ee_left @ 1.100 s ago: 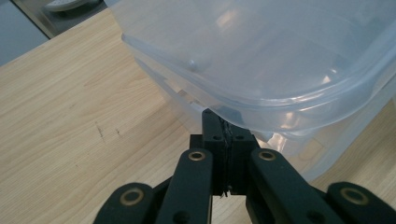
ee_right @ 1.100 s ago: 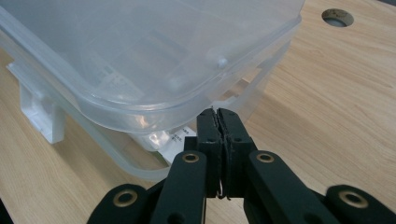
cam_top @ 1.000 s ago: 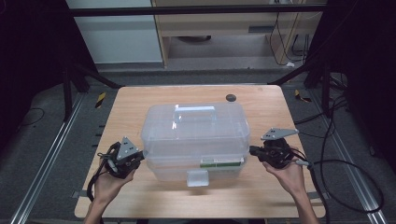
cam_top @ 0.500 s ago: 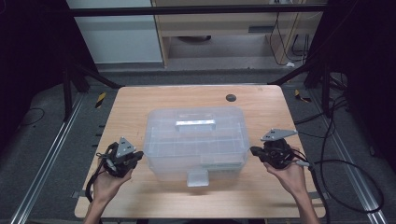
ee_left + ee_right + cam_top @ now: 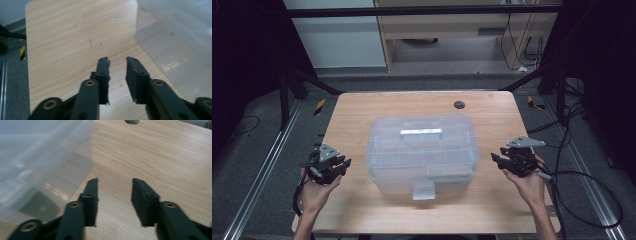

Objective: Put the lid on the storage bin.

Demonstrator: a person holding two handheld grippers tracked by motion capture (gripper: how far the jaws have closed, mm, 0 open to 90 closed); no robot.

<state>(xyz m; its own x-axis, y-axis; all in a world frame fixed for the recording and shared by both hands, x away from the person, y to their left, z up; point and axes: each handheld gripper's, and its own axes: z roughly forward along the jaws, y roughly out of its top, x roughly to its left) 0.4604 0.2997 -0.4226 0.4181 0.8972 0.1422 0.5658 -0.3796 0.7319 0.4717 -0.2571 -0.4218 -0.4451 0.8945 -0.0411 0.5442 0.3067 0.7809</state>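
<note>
**Ana:** On the left side of the wooden table (image 5: 362,115), the left gripper (image 5: 343,165) sits in the person's hand, well apart from the clear plastic storage box (image 5: 422,150). Its jaws have just been opening and now stand spread, with nothing between them but bare wood.

**Ben:** And the box itself?

**Ana:** Mid-table, lid down, white handle (image 5: 421,133) on top and front latch (image 5: 423,190) hanging toward the person. From the left gripper view, its wall (image 5: 175,50) is just beside the jaws.

**Ben:** The right gripper (image 5: 498,160)?

**Ana:** Same story: jaws have just been opening, parted over the table, empty, pointing at the box's right end.

**Ben:** So I'd judge the box has been set down and let go.

**Ana:** Agreed. The next move probably calls for one gripper on the latch while the other steadies the box.
</note>
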